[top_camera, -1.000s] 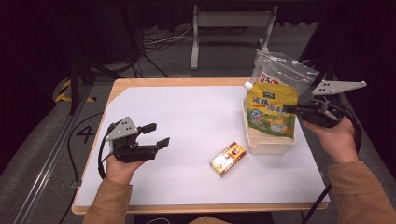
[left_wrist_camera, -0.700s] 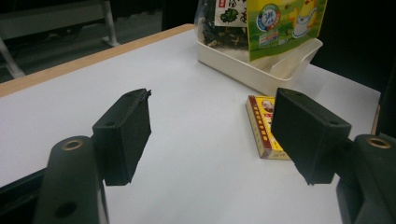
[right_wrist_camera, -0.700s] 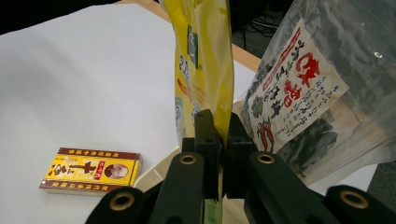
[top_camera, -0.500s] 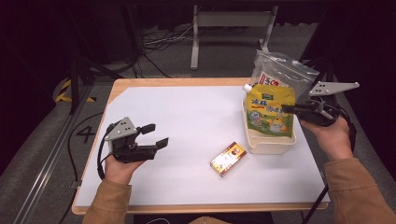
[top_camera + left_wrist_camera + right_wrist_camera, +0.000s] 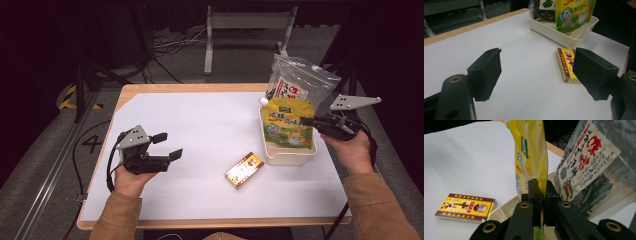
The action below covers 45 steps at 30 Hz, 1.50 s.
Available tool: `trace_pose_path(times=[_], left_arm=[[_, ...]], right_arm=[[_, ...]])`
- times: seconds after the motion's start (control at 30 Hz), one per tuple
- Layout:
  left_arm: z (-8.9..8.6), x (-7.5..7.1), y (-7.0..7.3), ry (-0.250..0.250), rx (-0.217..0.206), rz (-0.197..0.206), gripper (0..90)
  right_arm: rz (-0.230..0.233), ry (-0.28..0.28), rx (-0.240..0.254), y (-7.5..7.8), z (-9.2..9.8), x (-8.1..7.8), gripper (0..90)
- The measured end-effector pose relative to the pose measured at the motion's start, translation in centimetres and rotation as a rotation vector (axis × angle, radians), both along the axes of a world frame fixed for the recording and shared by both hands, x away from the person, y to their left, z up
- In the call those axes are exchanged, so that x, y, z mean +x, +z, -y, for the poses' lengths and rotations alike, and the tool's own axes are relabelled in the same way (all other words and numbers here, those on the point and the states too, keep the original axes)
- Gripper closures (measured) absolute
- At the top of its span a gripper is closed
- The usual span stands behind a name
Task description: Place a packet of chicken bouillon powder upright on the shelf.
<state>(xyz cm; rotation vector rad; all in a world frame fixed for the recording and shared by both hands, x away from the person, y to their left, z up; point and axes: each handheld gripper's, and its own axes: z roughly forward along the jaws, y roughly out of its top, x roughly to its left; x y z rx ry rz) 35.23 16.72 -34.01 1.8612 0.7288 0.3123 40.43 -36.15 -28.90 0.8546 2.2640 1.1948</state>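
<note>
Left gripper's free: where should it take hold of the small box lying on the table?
Grip the box across its two long edges, coming straight down. It lies flat, too low for a side approach, with bare table all round. The left gripper is open.

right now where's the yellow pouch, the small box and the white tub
yellow pouch [image 5: 289, 125], high view, printed front
small box [image 5: 244, 169], high view, top face
white tub [image 5: 289, 155], high view, near wall
</note>
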Motion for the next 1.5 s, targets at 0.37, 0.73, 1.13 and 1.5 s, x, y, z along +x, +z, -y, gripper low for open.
trace_pose_path(times=[0.37,0.73,1.13,1.5], left_arm=[[0.1,0.2,-0.1,-0.002,0.008,0.0,22.4],[0.4,0.3,-0.2,-0.014,0.022,-0.001,22.0],[0.8,0.4,-0.3,-0.02,0.03,-0.015,21.6],[1.1,0.7,-0.3,-0.027,0.034,-0.015,21.5]], right_arm=[[0.008,0.007,0.019,-1.6,0.8,0.0,87.1],[0.032,0.011,0.065,-3.0,1.7,-0.2,85.7],[0.03,-0.007,0.074,-3.7,2.3,-0.7,85.1],[0.014,-0.023,0.056,-4.2,2.9,-1.1,85.2]])
